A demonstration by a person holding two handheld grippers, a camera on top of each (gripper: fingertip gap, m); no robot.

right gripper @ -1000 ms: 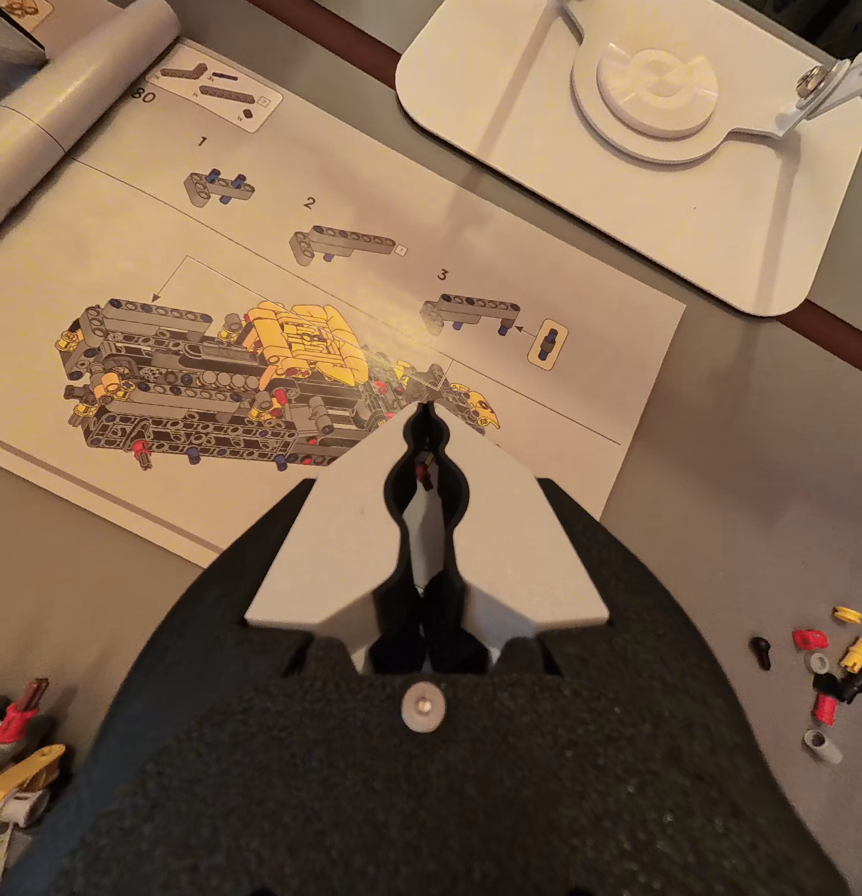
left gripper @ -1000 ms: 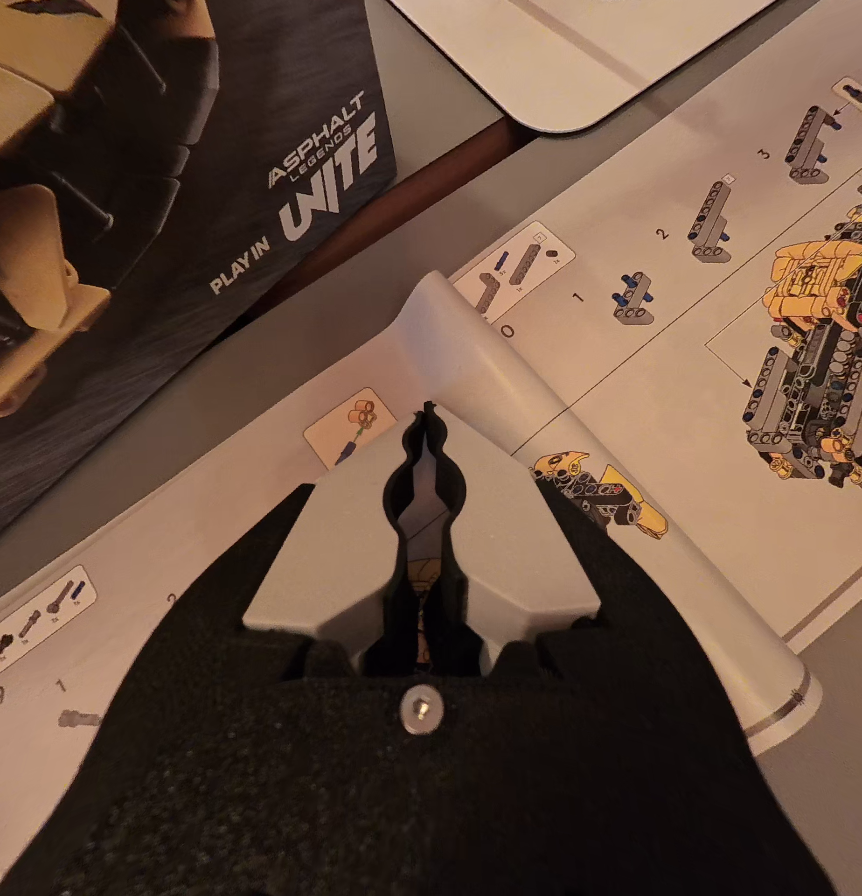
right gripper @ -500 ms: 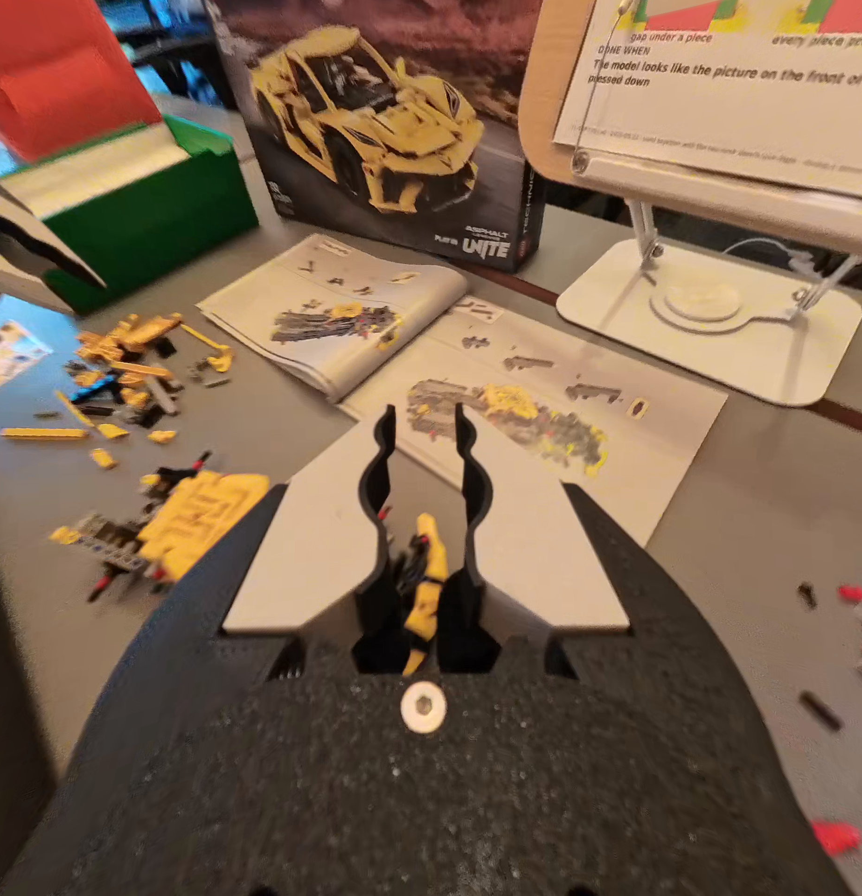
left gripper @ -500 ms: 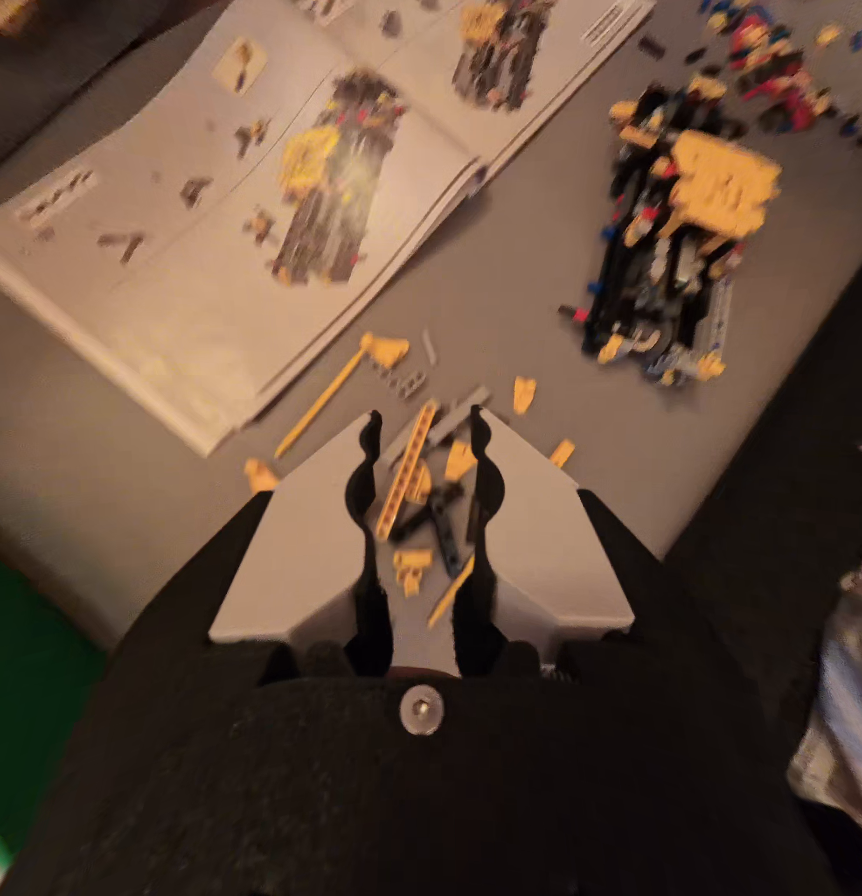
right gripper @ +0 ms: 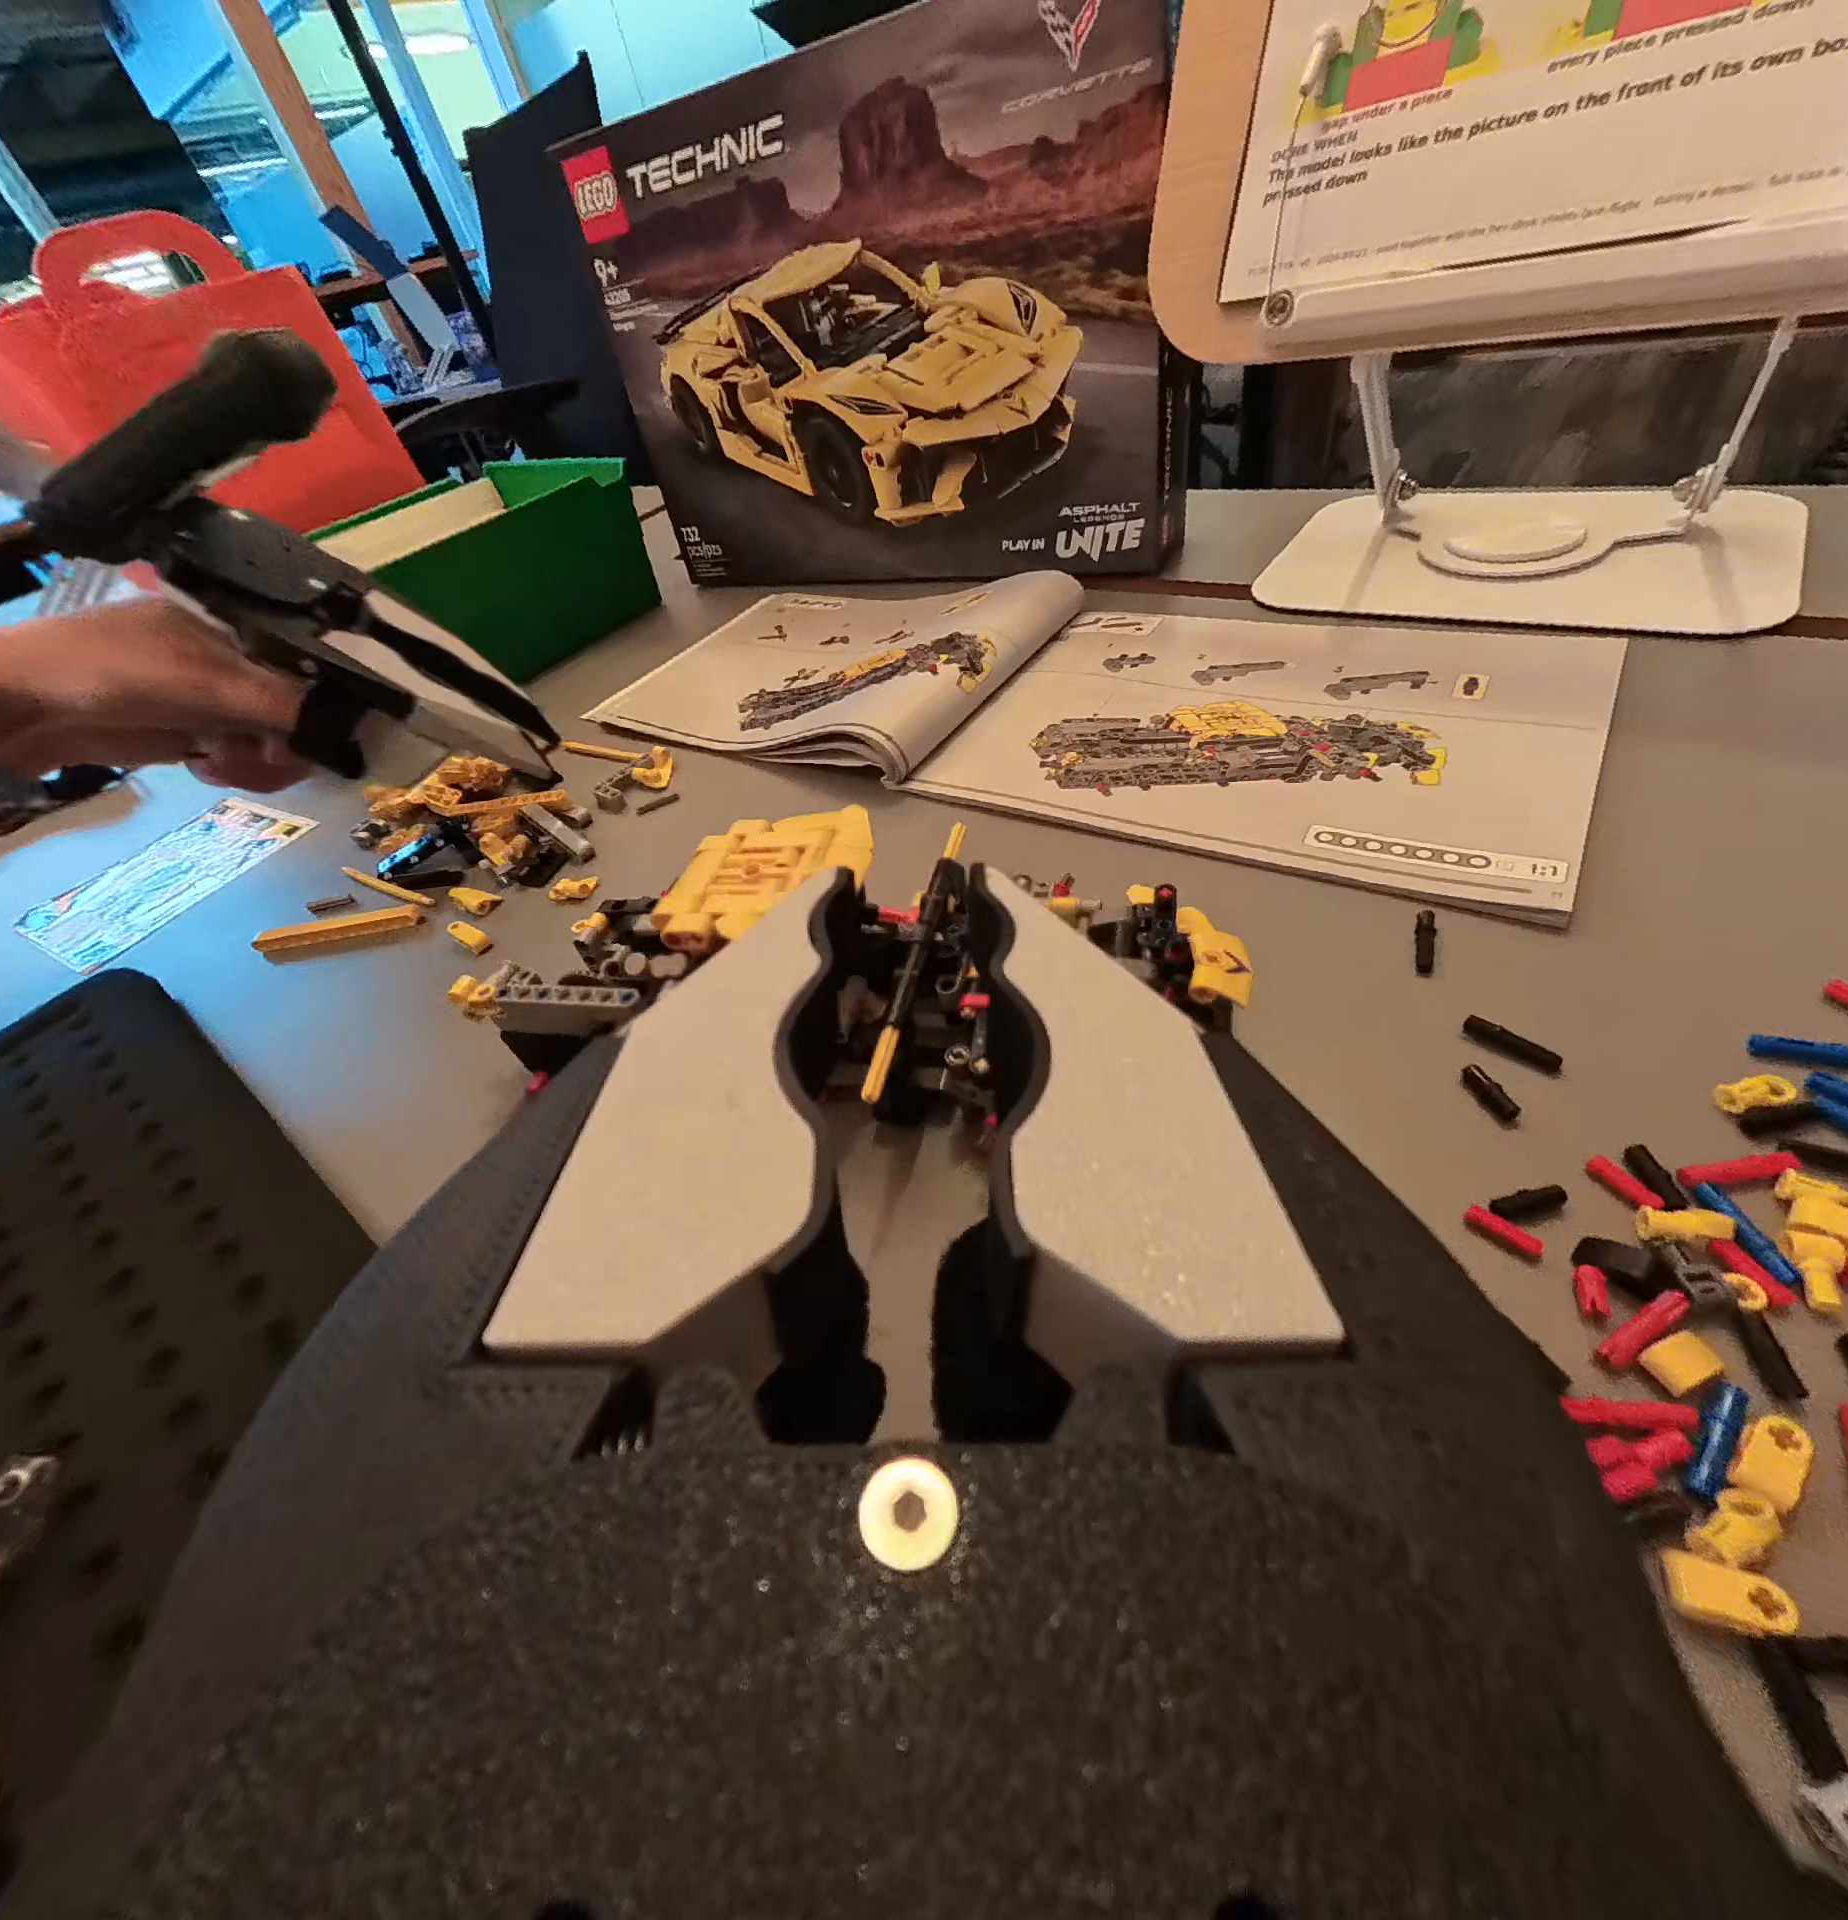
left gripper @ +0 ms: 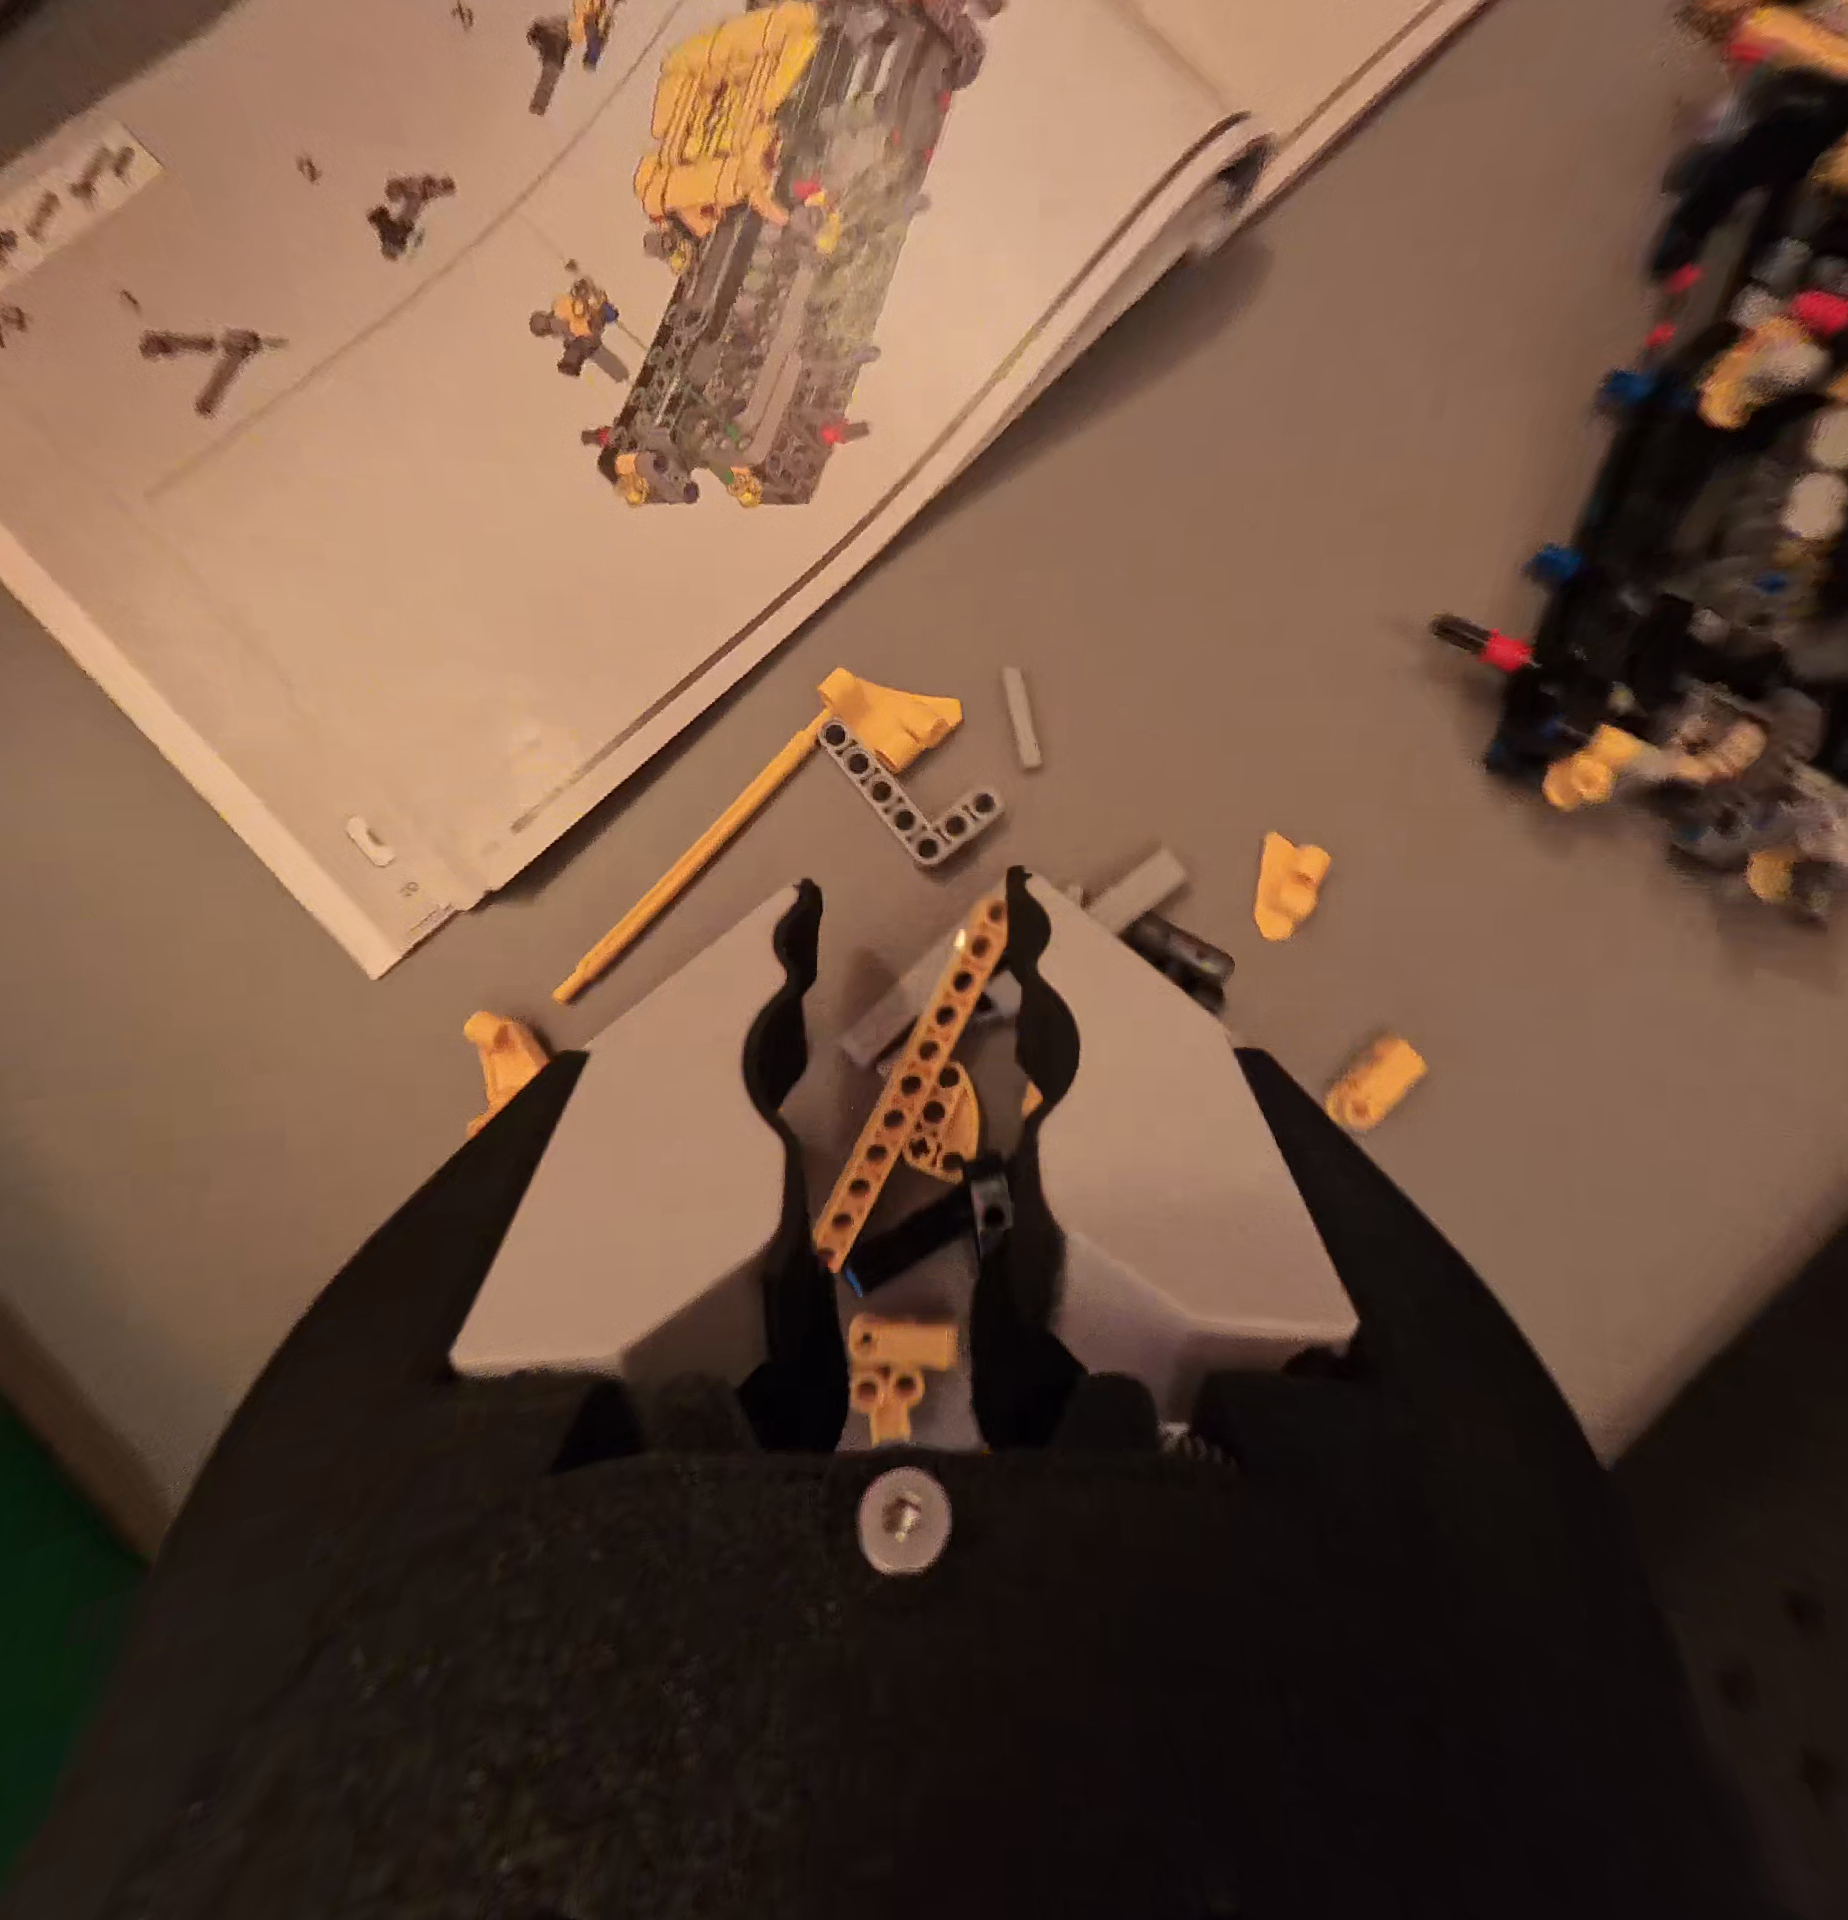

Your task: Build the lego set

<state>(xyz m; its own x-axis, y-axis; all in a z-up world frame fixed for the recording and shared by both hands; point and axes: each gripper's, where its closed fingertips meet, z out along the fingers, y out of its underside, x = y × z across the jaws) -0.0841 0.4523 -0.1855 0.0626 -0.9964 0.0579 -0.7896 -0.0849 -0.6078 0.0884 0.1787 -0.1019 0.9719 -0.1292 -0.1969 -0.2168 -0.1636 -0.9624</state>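
Table [right gripper: 1678, 935] surface, grey, carries everything we see. Toward its left edge, our left hand-held gripper [left gripper: 912, 896] hangs over a scatter of loose yellow, grey and black pieces [right gripper: 473, 821]. Its jaws stand clearly apart and hold nothing. Seen between them from the left wrist view, a long yellow beam with holes [left gripper: 915, 1075] lies on the table, slanting toward the right jaw tip; whether it touches that tip we cannot tell. Just beyond the tips lie a grey L-shaped beam [left gripper: 904, 800] and a thin yellow axle [left gripper: 696, 852].

Near the middle of the table, close to its front edge, sits the partly built car [right gripper: 764, 873], yellow panels over a black and grey frame. Our right hand-held gripper [right gripper: 909, 883] is just above it, jaws parted by a narrow gap with the model's black frame showing between them; we cannot tell whether they touch it.

Behind the model the instruction booklet [right gripper: 1263, 727] lies open, and the set's box [right gripper: 899, 343] stands upright at the back edge beside a green bin [right gripper: 546, 561]. Toward the right edge lies a spread of red, blue, black and yellow pins [right gripper: 1730, 1278], with a white stand [right gripper: 1522, 561] at the back right.
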